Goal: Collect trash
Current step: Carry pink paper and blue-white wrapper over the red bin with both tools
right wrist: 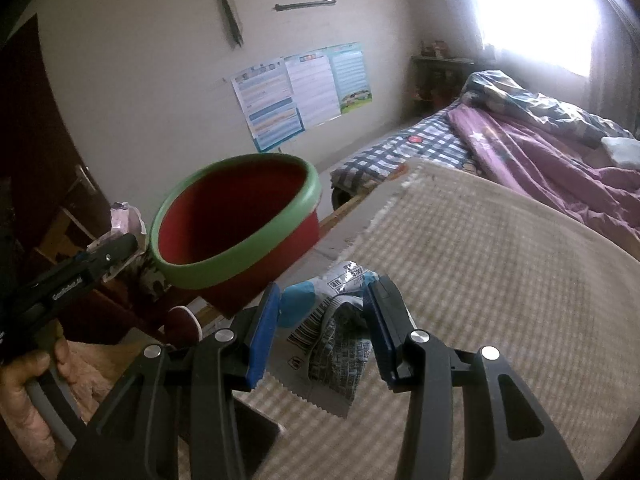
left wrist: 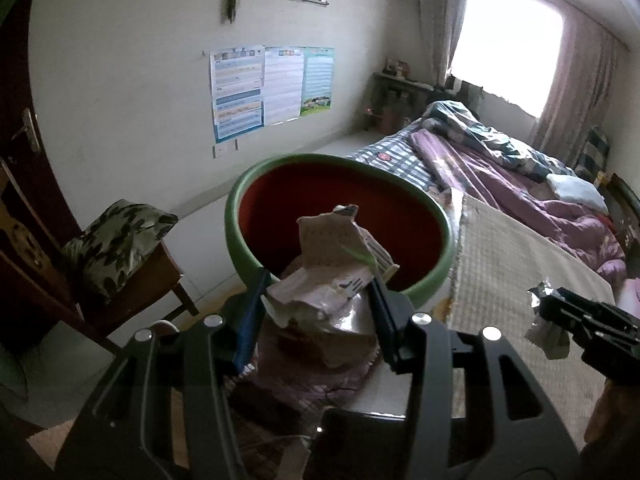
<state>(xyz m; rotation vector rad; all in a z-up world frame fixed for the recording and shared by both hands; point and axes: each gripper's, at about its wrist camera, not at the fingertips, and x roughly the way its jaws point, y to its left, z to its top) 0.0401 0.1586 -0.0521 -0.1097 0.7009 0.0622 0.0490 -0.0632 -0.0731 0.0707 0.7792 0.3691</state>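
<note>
A red bin with a green rim (left wrist: pixel 240 204) (right wrist: pixel 240 248) stands at the corner of the bed, its mouth open and tilted toward me. My left gripper (left wrist: pixel 316 284) is shut on a crumpled pale pink-and-white wrapper (left wrist: pixel 332 264), held just in front of the bin's near rim. My right gripper (right wrist: pixel 324 300) is shut on a crumpled silver and blue wrapper (right wrist: pixel 328 328) with a barcode, held over the beige mat to the right of the bin. Each gripper shows in the other's view: the right gripper (left wrist: pixel 560 312) at the right, the left gripper (right wrist: pixel 116 248) at the left.
A beige woven mat (right wrist: pixel 500 280) covers the near end of the bed, with a purple quilt (left wrist: pixel 500 184) and checked sheet beyond. A wooden chair with a leaf-print cushion (left wrist: pixel 116 240) stands left of the bin. A dark door (left wrist: pixel 20 160) is at the far left. A hand (right wrist: pixel 28 380) grips the left tool.
</note>
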